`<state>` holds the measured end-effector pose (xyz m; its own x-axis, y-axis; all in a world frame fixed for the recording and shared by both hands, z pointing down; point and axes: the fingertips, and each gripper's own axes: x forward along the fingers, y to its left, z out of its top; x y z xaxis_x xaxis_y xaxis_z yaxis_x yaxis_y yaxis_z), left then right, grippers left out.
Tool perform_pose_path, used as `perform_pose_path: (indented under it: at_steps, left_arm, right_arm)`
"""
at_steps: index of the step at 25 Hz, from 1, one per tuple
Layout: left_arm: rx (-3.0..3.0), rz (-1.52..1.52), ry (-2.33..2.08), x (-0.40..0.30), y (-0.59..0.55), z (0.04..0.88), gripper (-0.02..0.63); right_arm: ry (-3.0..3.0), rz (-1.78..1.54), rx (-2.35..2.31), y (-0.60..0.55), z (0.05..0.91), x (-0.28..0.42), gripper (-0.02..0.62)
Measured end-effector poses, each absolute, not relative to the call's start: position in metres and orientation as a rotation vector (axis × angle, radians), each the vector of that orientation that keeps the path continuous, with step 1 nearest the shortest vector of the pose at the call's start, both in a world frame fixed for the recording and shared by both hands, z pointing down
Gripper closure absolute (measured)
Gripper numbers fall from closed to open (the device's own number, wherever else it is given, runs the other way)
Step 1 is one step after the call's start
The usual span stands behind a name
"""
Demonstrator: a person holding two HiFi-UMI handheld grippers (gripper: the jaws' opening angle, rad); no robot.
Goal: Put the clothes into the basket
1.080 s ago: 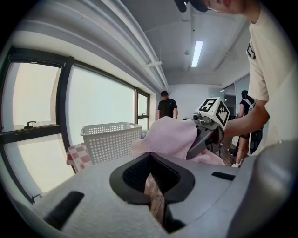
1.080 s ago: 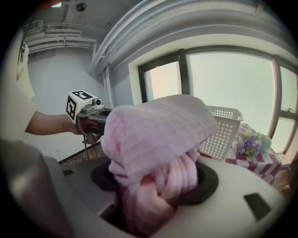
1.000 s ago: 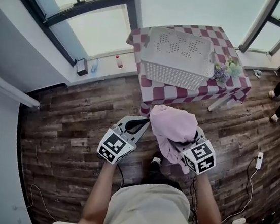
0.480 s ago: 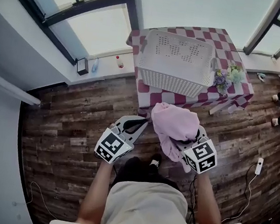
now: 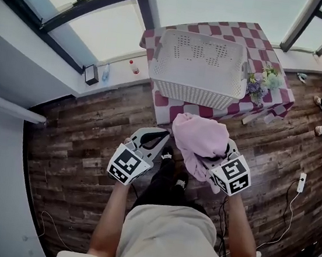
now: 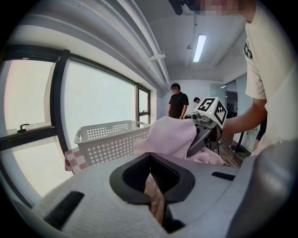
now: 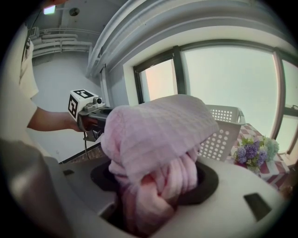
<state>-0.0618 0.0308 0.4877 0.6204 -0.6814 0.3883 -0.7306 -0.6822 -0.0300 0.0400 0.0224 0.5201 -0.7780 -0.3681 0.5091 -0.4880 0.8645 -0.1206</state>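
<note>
- Window sill point(image 5: 105, 79), at 10 o'clock from the grippers in the head view: a small bottle point(image 5: 135, 67) and a dark box-like item point(image 5: 91, 75) stand on it.
- Left gripper point(image 5: 163, 134): jaws drawn together to a point, nothing held; only the wood floor point(image 5: 71, 142) shows through the slit between them. It is held over the floor, at 9 o'clock from the pink garment and just beside it.
- White perforated basket point(image 5: 192, 91): stands upright on the table with the red-and-white checked cloth point(image 5: 167, 105), at 12 o'clock from both grippers. No clothing is visible inside it.
- Pink garment point(image 5: 200, 141): bunched and held in the air at 6 o'clock from the basket, outside it and short of the table edge.
- Right gripper point(image 7: 156, 183): jaws clamped on the pink garment, whose folds fill the gap and drape over the jaws.
- Bunch of purple and white flowers point(image 5: 262, 82): on the table, at 3 o'clock from the basket, just beside its wall.
</note>
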Motion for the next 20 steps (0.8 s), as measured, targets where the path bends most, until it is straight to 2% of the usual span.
perform_pose_path:
  at_steps: [20]
  left_arm:
    - [2.844, 0.459, -0.994, -0.095, -0.084, 0.463, 0.592]
  right_arm:
    - [-2.515, 0.333, 0.629, -0.049, 0.501, 0.003, 0.285]
